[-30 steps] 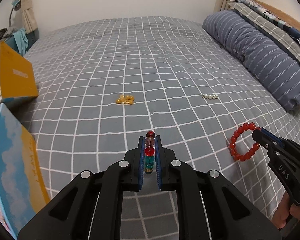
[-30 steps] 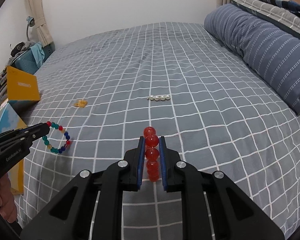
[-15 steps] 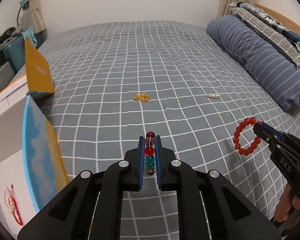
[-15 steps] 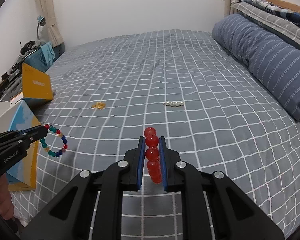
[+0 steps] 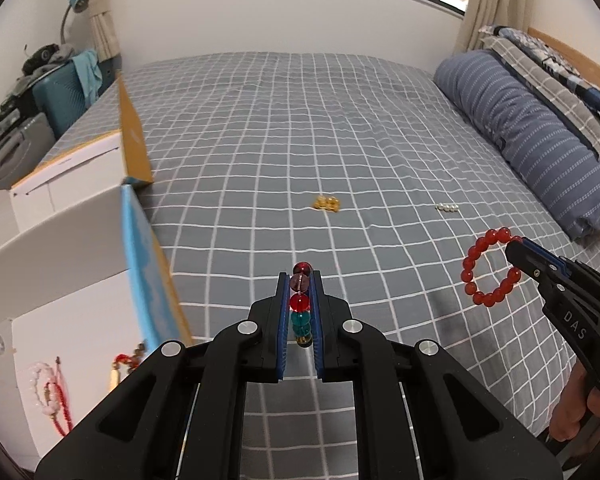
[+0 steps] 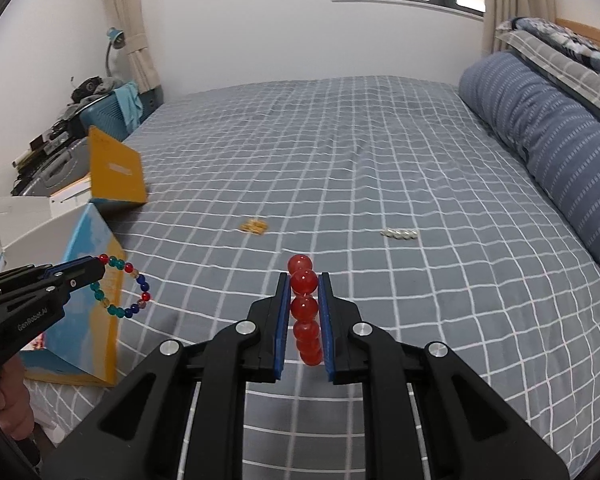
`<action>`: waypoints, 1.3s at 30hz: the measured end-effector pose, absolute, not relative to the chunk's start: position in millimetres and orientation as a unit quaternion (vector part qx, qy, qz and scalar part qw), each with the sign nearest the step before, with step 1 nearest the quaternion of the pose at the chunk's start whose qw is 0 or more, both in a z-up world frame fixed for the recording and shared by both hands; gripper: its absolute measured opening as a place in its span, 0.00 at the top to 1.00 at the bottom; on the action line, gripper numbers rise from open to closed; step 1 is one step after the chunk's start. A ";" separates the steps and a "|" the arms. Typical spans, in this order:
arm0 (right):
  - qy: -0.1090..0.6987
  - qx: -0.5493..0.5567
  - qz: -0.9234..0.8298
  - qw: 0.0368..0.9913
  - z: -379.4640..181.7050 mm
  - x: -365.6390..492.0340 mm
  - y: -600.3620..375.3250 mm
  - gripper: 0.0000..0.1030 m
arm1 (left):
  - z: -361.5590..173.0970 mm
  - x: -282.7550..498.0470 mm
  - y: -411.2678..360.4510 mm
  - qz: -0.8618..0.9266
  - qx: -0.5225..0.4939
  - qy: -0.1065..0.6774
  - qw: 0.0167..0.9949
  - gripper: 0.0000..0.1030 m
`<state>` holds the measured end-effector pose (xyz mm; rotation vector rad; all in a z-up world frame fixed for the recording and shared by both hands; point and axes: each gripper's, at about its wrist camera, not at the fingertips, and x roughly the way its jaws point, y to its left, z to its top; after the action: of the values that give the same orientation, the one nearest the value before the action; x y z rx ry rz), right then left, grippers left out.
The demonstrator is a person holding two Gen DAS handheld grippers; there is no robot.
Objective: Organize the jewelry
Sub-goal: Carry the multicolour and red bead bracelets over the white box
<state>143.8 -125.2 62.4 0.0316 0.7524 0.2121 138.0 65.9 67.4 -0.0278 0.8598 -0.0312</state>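
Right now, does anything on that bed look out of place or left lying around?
Yes: two small pieces of jewelry lie loose on the bedspread, an amber bead cluster mid-bed and a short row of white pearls to its right. Other pieces already sit in the open white box at the left edge.

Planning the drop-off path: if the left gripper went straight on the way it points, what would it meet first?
Likely nothing but the grey checked bedspread. The left gripper, shut on the multicoloured bead bracelet, points down the bed; the amber bead cluster lies slightly right of that line, though depth is unclear.
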 end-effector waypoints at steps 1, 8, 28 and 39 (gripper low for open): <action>0.365 0.014 0.109 0.924 65.6 143.1 -120.0 0.87 | 69.4 136.4 69.0 -0.015 -0.015 0.416 0.909 0.91; 0.347 -0.001 0.141 0.927 88.8 137.7 -81.5 0.87 | 91.2 125.5 94.9 0.001 -0.018 0.403 0.915 0.91; 0.324 -0.030 0.241 0.914 133.2 129.8 20.6 0.87 | 134.7 81.5 173.9 0.061 -0.041 0.377 0.923 0.91; 0.310 -0.049 0.290 0.904 146.4 118.8 79.1 0.87 | 140.2 53.3 219.3 0.109 -0.053 0.372 0.920 0.91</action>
<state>118.8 79.1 146.4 -0.1004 0.6410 0.5985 53.3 219.3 140.2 -0.1090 0.7640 0.2230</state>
